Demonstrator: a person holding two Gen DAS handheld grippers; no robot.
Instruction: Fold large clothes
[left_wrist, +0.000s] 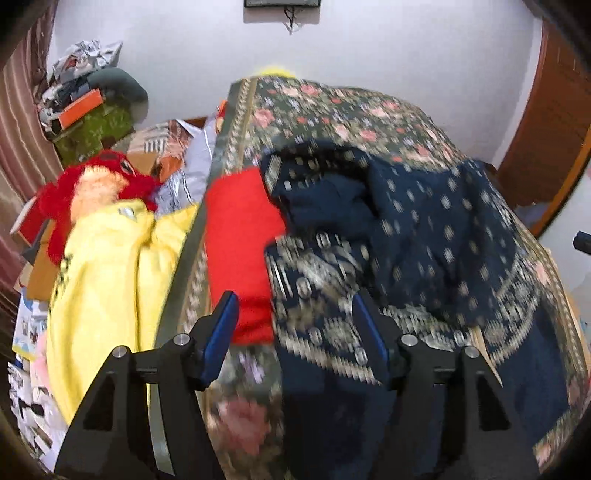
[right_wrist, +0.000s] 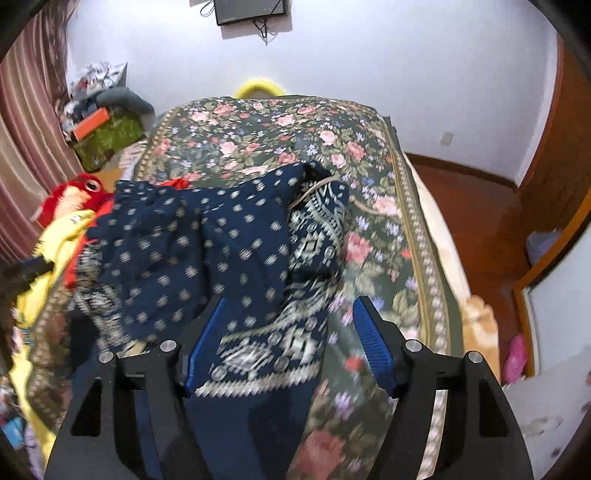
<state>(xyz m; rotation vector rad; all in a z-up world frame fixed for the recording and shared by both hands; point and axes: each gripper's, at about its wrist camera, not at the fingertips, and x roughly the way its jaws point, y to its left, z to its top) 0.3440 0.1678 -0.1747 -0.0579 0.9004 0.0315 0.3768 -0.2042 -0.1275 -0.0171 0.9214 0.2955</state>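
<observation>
Nearest the lens: left gripper (left_wrist: 295, 314), blue-padded jaws spread wide, nothing clamped between them; hovering above the near edge of the bed over navy fabric and a red folded cloth (left_wrist: 240, 251). Right gripper (right_wrist: 288, 328) likewise spread, pads clear of any cloth, navy fabric lying loose beneath and between the fingers.

Task item: navy patterned garment (right_wrist: 207, 251), dotted motif with pale ornamental border, heaped in a rumpled pile on the near-left part of the bed; not yet laid flat. Red cloth touching its left side.

Surface: bed covered by a dark green floral bedspread (right_wrist: 280, 133) with pink roses and a banded border; far half bare of clothing. Yellow object (right_wrist: 260, 86) showing just past the far end of the bed.

Left of the bed: yellow cloth (left_wrist: 107, 280), red plush toy (left_wrist: 99, 181), boxes and papers, an orange box (left_wrist: 79, 107) on a green patterned bundle, all crowded together. Striped curtain (left_wrist: 22, 122) at far left.

Room: pale wall (right_wrist: 369, 55) at the far end, dark framed panel (right_wrist: 251, 11) mounted high with dangling cords. Reddish wooden floor (right_wrist: 465, 206) right of the bed, wooden door (left_wrist: 550, 122) at the right. Frames motion-blurred; fine detail not legible.
</observation>
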